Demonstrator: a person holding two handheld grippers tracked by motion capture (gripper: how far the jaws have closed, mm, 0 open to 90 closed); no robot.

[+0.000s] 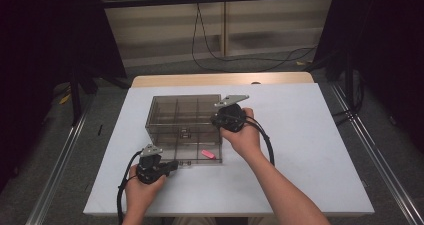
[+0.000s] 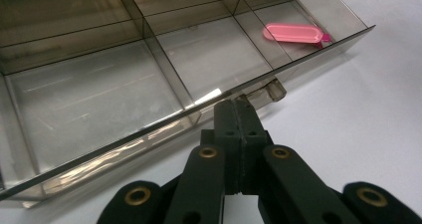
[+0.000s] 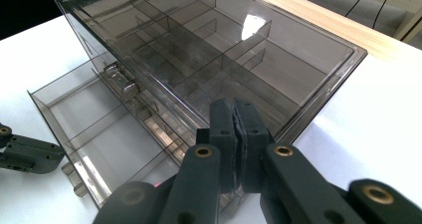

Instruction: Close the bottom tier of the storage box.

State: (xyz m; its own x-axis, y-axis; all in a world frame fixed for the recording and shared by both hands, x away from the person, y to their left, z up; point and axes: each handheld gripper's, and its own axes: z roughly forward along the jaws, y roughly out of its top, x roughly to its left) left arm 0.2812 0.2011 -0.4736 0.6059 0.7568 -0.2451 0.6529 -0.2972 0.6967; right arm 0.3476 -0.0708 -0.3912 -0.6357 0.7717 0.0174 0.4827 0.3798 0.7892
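Nearest the table's front edge, left gripper (image 1: 172, 166): held in the person's left hand (image 1: 142, 187), a cable trailing from it, a grey three-cornered plate on top. Jaws pressed together with nothing between them; in the left gripper view the tips (image 2: 238, 107) rest against the front wall of the pulled-out drawer (image 2: 124, 134), just beside its small clear handle knob (image 2: 274, 90).

Next, drawer (image 1: 197, 152): smoky transparent plastic, lowest of the cabinet, drawn out toward the person, divided into compartments. Pink oblong piece (image 1: 209, 154) lying flat in the right end compartment, seen in the left gripper view (image 2: 293, 33) close to the drawer's corner.

Beyond, drawer cabinet (image 1: 175, 116): same tinted plastic, standing on the white tabletop (image 1: 310, 150), its inner dividers visible through the top.

At the cabinet's right front corner, right gripper (image 1: 222, 119): held in the right hand (image 1: 243, 135), forearm coming in from the lower right, cable looping beside the wrist. Jaws closed tight on nothing; in the right gripper view the tips (image 3: 234, 109) sit against the cabinet's upper edge (image 3: 278, 69).

Farthest, wooden table edge (image 1: 220, 79), then grey floor with black cables (image 1: 240, 60).
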